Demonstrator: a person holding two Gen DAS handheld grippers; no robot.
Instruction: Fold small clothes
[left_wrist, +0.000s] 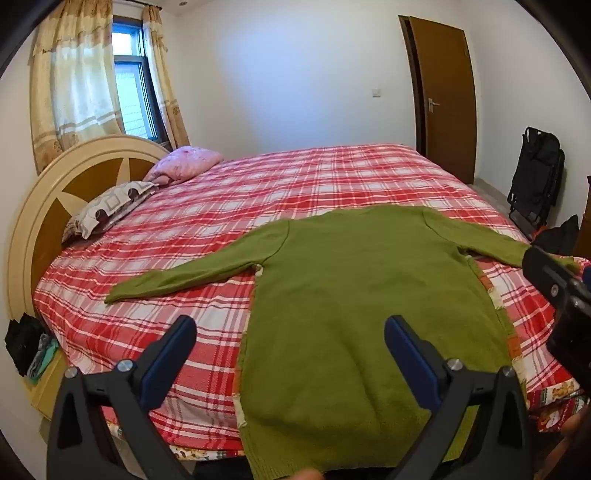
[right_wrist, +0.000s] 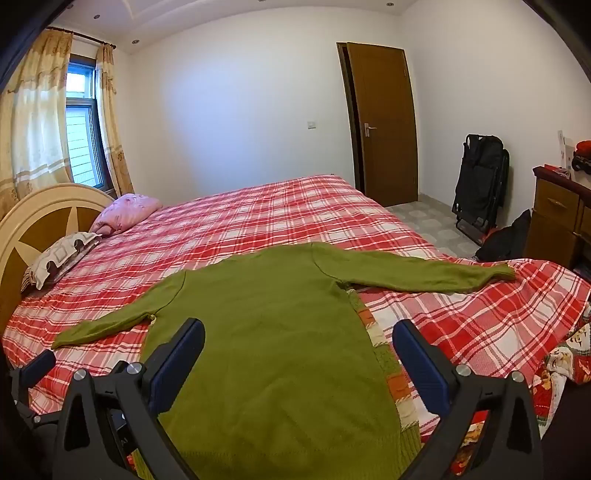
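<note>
A green knitted sweater (left_wrist: 354, 295) (right_wrist: 273, 332) lies spread flat on the red plaid bed (left_wrist: 258, 192) (right_wrist: 258, 221), both sleeves stretched out sideways, hem toward me at the near edge. My left gripper (left_wrist: 290, 328) hovers open above the sweater's lower left side, blue pads wide apart with nothing between them. My right gripper (right_wrist: 299, 332) hovers open over the sweater's lower right side and its patterned edge, also empty. The right gripper's body shows at the right edge of the left wrist view, near the right sleeve's cuff.
Two pillows (left_wrist: 110, 206) (right_wrist: 125, 212) lie by the round headboard (left_wrist: 44, 206) at left. A brown door (right_wrist: 384, 122), a folded black chair (right_wrist: 480, 184), a dark bag (right_wrist: 506, 236) and a wooden dresser (right_wrist: 557, 218) stand at right. Clothes (left_wrist: 29, 350) sit on a nightstand.
</note>
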